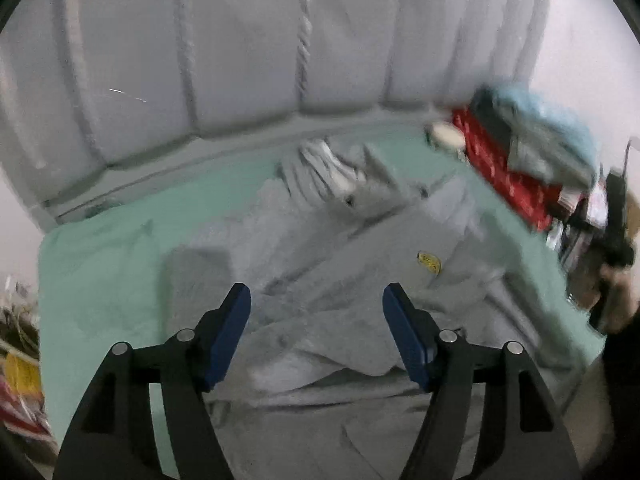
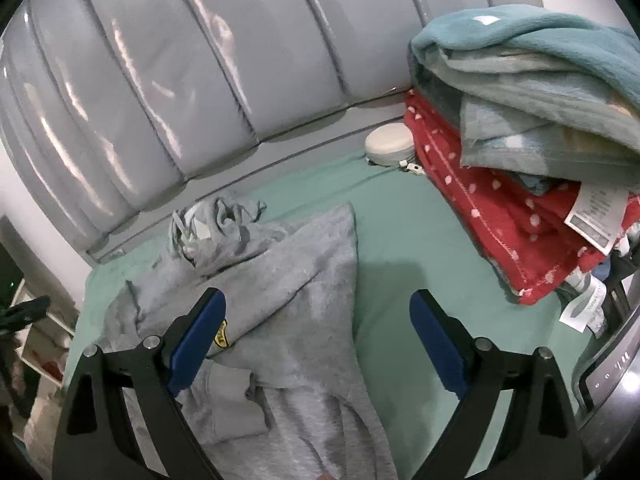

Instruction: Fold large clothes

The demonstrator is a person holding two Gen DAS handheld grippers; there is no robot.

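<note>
**Grey Hoodie on Bed, Both Grippers Open**

On the bed, a green sheet (image 2: 404,216) covers the mattress, and a large grey hoodie (image 2: 288,280) lies crumpled on it. A padded grey headboard (image 2: 192,80) stands behind the bed.

**Garment position.** Seen from the right wrist, the hoodie occupies the left half of the sheet. Its hood, with drawstrings showing, lies bunched at the end nearest the headboard. A small yellow patch (image 2: 221,338) sits on the fabric just beside the left finger of the right gripper. Seen from the left wrist, the hoodie (image 1: 320,280) spreads across the centre of the sheet (image 1: 100,272), with the same yellow patch (image 1: 429,263) visible to the right of centre. This view is motion-blurred.

**Left gripper.** The left gripper (image 1: 316,300) hangs above the hoodie. Its blue-padded fingers (image 1: 230,336) stand wide apart and hold nothing. Whether the tips touch the fabric cannot be told.

**Right gripper.** The right gripper (image 2: 318,308) is positioned over the right edge of the hoodie and the bare sheet beside it. Its fingers (image 2: 438,344) are spread wide and hold nothing.

**Other items.** A stack of folded blankets occupies the right side of the bed: a teal blanket (image 2: 540,52) on top, a red blanket with white dots (image 2: 500,216) beneath. A round white object (image 2: 390,142) rests on the sheet, touching the red blanket, close to the headboard.
</note>
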